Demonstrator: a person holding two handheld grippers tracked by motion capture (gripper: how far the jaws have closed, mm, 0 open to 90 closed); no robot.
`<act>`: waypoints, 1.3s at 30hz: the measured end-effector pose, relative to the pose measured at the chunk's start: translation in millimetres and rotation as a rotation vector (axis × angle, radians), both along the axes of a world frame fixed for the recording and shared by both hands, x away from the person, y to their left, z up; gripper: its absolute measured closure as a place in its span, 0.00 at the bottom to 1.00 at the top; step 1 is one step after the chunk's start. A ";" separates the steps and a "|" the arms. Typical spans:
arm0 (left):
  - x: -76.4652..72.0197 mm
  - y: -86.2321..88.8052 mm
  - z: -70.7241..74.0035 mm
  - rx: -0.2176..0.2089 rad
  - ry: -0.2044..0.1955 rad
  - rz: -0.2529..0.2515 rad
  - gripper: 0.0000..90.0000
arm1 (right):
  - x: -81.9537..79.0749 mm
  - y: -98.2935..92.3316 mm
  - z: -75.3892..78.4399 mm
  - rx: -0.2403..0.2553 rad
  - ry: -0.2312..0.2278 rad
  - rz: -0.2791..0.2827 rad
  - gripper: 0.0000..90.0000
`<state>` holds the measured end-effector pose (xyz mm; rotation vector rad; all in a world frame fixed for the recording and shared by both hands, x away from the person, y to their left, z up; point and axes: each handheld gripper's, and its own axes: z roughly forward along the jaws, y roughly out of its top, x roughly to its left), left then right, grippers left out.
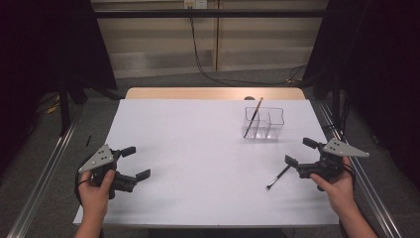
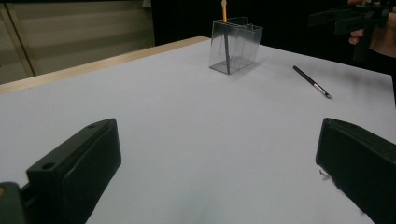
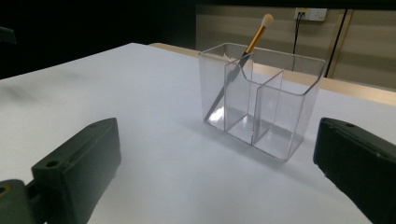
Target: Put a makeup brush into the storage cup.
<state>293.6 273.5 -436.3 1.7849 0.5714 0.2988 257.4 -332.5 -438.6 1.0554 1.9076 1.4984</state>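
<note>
On the white table (image 1: 198,148), at about four o'clock from its middle in the high view, a black-handled brush (image 1: 278,177) lies flat with its bristle end toward the person's edge and its handle running up toward one o'clock, where it ends just beside the lower jaw of the right gripper (image 1: 297,151). That gripper, held in the person's right hand (image 1: 337,186), has its jaws spread wide with nothing between them; in the right gripper view the two black jaws stand far apart and frame a clear three-compartment holder (image 3: 261,102). At about one o'clock from the table's middle that holder (image 1: 263,123) stands upright, and a gold-handled brush (image 1: 253,115) leans in its left end compartment, tip up and tilted to the right. Over at eight o'clock, the left gripper (image 1: 138,162) sits in the left hand (image 1: 94,191), jaws likewise parted and empty above bare table. From the left gripper view the lying brush (image 2: 312,81) shows at one o'clock, near the holder (image 2: 236,44).
</note>
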 end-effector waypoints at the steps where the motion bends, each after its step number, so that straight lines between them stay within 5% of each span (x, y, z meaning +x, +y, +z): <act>1: 0.0 -0.1 0.0 -0.002 0.001 0.001 0.00 | -1.1 -0.7 -0.7 0.004 0.005 -0.001 0.00; 23: 1.0 0.8 0.5 0.000 -0.011 0.002 0.00 | -23.3 -7.4 -16.2 -0.027 0.037 -0.004 0.00; 39: 1.4 4.9 -0.8 -0.014 -0.019 0.000 0.00 | -28.7 -4.8 -13.9 -0.023 0.028 -0.012 0.00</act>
